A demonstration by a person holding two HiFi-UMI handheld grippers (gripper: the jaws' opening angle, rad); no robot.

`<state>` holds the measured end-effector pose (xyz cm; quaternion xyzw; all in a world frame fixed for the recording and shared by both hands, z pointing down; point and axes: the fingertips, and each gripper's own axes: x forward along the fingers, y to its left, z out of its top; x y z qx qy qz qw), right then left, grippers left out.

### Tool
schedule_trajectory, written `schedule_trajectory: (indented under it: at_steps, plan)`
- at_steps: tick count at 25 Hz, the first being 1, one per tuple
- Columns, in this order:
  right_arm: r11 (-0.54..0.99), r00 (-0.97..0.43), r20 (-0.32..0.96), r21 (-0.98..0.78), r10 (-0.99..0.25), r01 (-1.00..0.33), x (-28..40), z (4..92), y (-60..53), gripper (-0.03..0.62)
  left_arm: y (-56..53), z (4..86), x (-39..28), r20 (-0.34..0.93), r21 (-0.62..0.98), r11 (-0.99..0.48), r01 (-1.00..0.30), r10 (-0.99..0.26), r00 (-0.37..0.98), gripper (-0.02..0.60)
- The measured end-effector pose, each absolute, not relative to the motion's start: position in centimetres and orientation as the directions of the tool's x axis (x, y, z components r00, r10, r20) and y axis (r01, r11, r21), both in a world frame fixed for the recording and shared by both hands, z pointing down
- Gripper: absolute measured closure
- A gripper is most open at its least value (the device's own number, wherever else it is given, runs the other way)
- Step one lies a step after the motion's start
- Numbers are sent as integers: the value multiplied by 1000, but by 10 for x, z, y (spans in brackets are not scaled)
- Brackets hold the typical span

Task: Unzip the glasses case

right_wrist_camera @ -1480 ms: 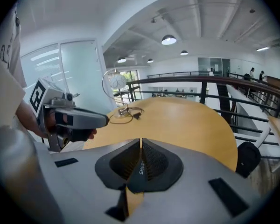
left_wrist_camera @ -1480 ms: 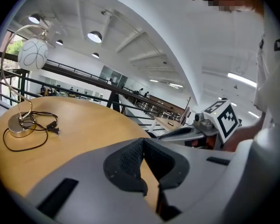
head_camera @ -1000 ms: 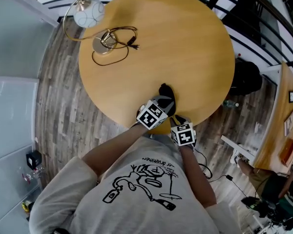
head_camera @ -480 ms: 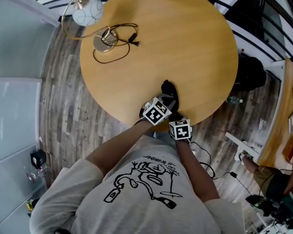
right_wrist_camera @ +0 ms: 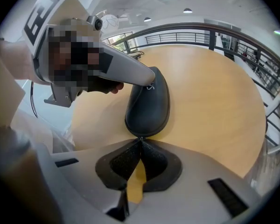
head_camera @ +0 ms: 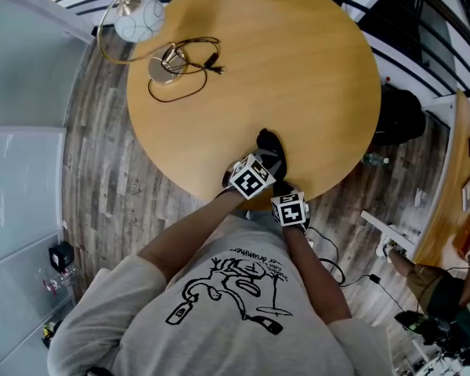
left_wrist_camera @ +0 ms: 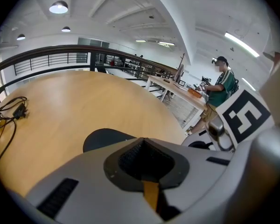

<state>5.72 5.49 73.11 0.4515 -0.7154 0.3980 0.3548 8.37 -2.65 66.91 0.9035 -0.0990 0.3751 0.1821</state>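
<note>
The glasses case [head_camera: 268,146] lies flat on the round wooden table [head_camera: 305,61], at about 6 o'clock on the tabletop and close to the edge nearest the person. Its long side runs away from that edge. That spot puts it within easy reach of both tools.

The left gripper [head_camera: 265,164] comes at the case from roughly 7 o'clock. Its jaws are closed together with nothing between them, and in the right gripper view their tip rests against the top of the case's left flank. This looks like a way to pin the case down so it does not slide when the zip is drawn.

The right gripper [right_wrist_camera: 140,143] sits at the case's 6 o'clock end and points along its length. Its jaws are pressed together, with the tips right against the near end of the case. A tiny bright speck shows there, which I take to be the zip tab [right_wrist_camera: 140,138] pinched between the pads, though it is very small. Holding the tab from this end should let the pull follow the seam around the shell.

The case is shut, its dark shell smooth and unbroken along the visible edge, so nothing inside it can be seen.

A globe lamp [head_camera: 137,20] and a coiled cable [head_camera: 184,73] sit well away, near 10 o'clock.
</note>
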Motion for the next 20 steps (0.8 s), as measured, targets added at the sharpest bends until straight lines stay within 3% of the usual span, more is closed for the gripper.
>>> schedule_trajectory:
  at_steps: [13,20]
  plan:
    - [485,-171,928,13,-332,-874,97,733,37,571,-28,671,80,702,308,-897,-317,-11,712,574]
    - [488,-293,916,-131,-273,-863,67,726,51,571,-26,663,64,698,301,-894,-332,-30,715,574]
